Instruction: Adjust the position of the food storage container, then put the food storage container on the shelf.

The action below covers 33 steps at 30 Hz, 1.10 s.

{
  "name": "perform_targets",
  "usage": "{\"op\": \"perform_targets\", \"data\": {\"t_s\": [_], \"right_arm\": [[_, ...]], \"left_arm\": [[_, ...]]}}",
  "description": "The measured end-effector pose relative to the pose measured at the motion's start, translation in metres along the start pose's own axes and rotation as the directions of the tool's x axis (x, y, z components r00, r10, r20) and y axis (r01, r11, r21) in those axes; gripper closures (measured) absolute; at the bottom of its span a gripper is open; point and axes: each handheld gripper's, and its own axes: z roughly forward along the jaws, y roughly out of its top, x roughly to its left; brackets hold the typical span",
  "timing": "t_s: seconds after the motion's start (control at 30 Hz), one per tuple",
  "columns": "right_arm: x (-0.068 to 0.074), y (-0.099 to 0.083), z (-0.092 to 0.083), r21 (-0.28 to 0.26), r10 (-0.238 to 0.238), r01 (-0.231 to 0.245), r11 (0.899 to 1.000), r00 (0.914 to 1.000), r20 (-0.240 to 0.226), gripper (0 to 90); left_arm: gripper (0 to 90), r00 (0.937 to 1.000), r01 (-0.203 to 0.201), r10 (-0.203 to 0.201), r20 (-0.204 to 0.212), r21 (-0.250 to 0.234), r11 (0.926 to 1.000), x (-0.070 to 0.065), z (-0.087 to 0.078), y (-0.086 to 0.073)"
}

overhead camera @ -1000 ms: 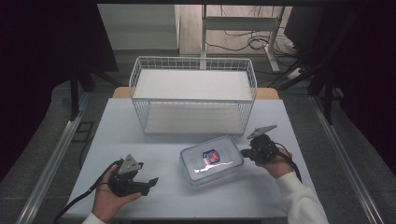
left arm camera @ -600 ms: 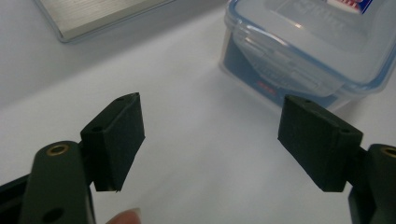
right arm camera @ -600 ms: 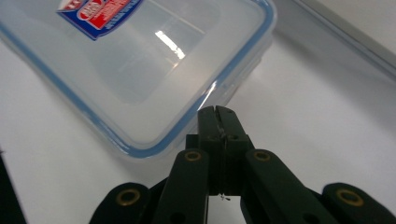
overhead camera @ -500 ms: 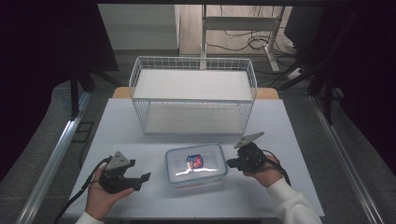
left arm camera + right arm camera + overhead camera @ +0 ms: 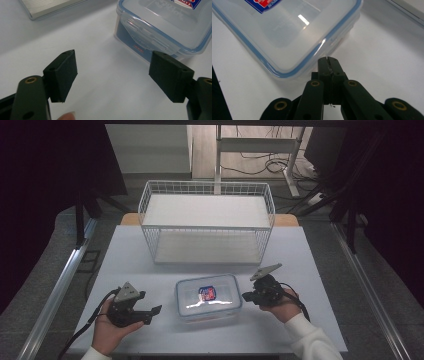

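Note:
A clear plastic container [image 5: 209, 296] with a blue-rimmed lid and a red-and-blue label lies flat on the white table [image 5: 310, 260], near the front middle. My left gripper [image 5: 154, 312] rests to its left, a short gap away, jaws wide open and empty. In the left gripper view the open left gripper [image 5: 112, 75] faces the container [image 5: 160, 22] and its side latch. My right gripper [image 5: 245, 296] is shut at the container's right end. In the right gripper view the closed tips of the right gripper [image 5: 328, 60] sit at the container [image 5: 287, 32] corner, with nothing seen between them.
A white wire basket [image 5: 207, 226] with a pale floor stands behind the container at the table's back middle. Its base edge [image 5: 50, 7] lies close beyond the left gripper. Dark floor and metal rails flank the table.
The container slid left and squared up, with the shut right gripper following at its right end. The left gripper drew back to the left. Little has moved in the last half second.

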Motion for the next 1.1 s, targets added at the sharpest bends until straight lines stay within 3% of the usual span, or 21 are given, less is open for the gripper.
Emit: {"op": "perform_targets", "data": {"t_s": [0.17, 0.33, 0.43, 0.53, 0.67, 0.87, 0.97, 1.1], "right_arm": [[0.001, -0.002, -0.006, -0.034, 0.012, -0.011, 0.999, 0.9997, 0.023, 88.8], [0.003, -0.012, -0.018, -0.125, 0.057, -0.051, 0.991, 0.9972, 0.047, 87.2], [0.003, -0.020, -0.024, -0.182, 0.092, -0.086, 0.980, 0.9953, 0.029, 76.0], [0.003, -0.025, -0.026, -0.232, 0.121, -0.113, 0.966, 0.9925, 0.019, 55.1], [-0.001, -0.026, -0.025, -0.260, 0.173, -0.171, 0.950, 0.9848, -0.018, 35.9], [0.002, -0.027, -0.024, -0.279, 0.189, -0.181, 0.943, 0.9821, -0.001, 26.3], [0.001, -0.026, -0.022, -0.269, 0.190, -0.185, 0.945, 0.9818, -0.010, 25.2], [-0.001, -0.024, -0.023, -0.278, 0.208, -0.208, 0.938, 0.9778, -0.030, 23.7]], "left_arm": [[22.4, 1.0000, 0.006, -0.006, 0.001, -0.001, 1.0000, 0.000, 0.000, 0.000], [21.3, 0.9990, 0.040, -0.039, 0.023, -0.018, 0.9990, 0.000, -0.001, 0.001], [20.8, 0.9983, 0.051, -0.050, 0.030, -0.016, 0.9986, 0.000, -0.001, 0.001], [20.4, 0.9975, 0.061, -0.061, 0.037, -0.014, 0.9980, 0.000, 0.000, 0.001], [17.9, 0.9962, 0.079, -0.078, 0.039, -0.018, 0.9967, -0.001, 0.001, 0.002], [16.6, 0.9933, 0.104, -0.102, 0.054, -0.026, 0.9943, -0.001, -0.001, 0.002], [16.2, 0.9920, 0.110, -0.109, 0.064, -0.024, 0.9936, -0.003, -0.001, 0.001], [15.7, 0.9886, 0.130, -0.128, 0.080, -0.028, 0.9911, -0.003, -0.001, 0.002]]}}
